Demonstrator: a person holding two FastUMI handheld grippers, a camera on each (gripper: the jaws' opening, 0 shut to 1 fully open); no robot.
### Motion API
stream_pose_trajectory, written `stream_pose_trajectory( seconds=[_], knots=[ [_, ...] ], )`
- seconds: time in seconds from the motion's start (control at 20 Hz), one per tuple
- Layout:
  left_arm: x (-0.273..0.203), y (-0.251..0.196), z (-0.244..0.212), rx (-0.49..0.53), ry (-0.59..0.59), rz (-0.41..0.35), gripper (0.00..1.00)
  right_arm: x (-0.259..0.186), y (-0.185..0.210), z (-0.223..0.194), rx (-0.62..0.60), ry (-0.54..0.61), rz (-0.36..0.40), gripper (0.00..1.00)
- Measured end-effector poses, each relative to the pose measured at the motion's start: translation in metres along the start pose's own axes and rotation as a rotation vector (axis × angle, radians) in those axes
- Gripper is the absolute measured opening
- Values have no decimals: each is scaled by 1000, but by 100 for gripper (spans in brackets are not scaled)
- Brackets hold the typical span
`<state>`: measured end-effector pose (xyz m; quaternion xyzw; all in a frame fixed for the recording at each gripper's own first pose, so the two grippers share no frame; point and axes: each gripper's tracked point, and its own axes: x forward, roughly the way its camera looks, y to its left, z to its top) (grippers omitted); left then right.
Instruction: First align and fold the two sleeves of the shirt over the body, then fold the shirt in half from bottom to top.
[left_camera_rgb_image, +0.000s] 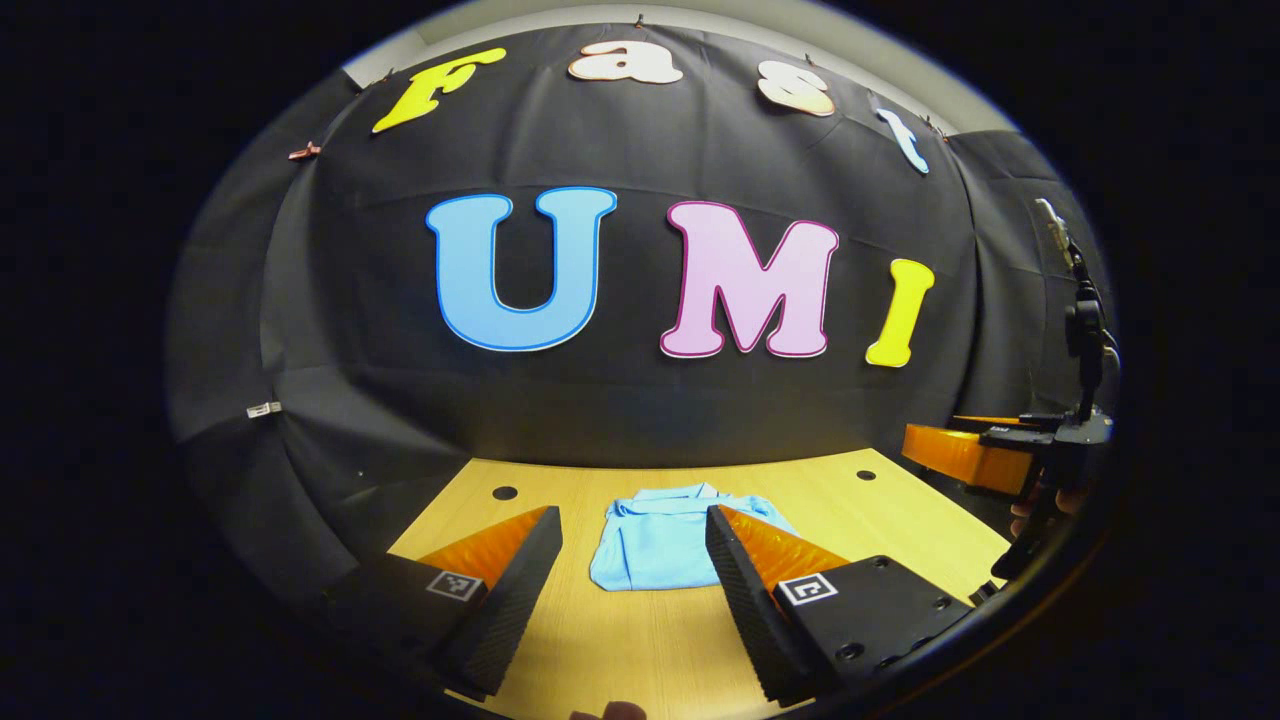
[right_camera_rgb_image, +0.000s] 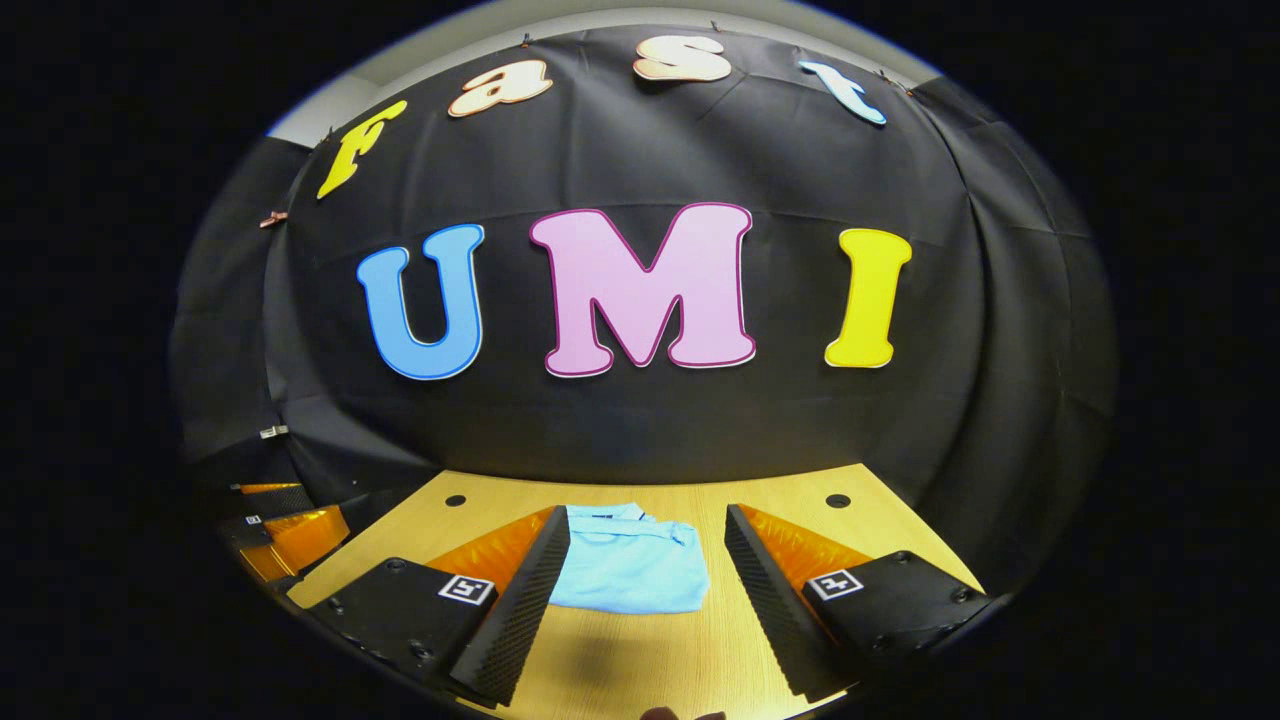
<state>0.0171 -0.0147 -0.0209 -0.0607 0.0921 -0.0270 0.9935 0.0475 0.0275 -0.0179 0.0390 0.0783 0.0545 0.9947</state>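
A light blue shirt (left_camera_rgb_image: 655, 540) lies folded into a compact rectangle on the wooden table (left_camera_rgb_image: 640, 640), collar toward the back wall. My left gripper (left_camera_rgb_image: 632, 520) hovers above the table's near side, open, with the shirt seen between its fingers and nothing held. In the right gripper view the same shirt (right_camera_rgb_image: 630, 565) lies ahead on the table (right_camera_rgb_image: 640, 650), and my right gripper (right_camera_rgb_image: 648, 520) is open and holds nothing. The right gripper (left_camera_rgb_image: 975, 455) shows at the far right of the left gripper view, held by a hand. The left gripper (right_camera_rgb_image: 285, 530) shows at the left edge of the right gripper view.
The black cloth wall rises right behind the table. Round holes (left_camera_rgb_image: 505, 493) (left_camera_rgb_image: 866, 475) mark the table's back corners. A black stand with a mounted device (left_camera_rgb_image: 1085, 330) rises at the right edge of the left gripper view.
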Motion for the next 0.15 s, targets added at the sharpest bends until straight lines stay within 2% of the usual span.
stream_pose_trajectory(
  seconds=[0.15],
  knots=[
    [-3, 4, -1, -8, 3, 4, 92, -6, 5, 3, 0, -6, 2, 97]
  ],
)
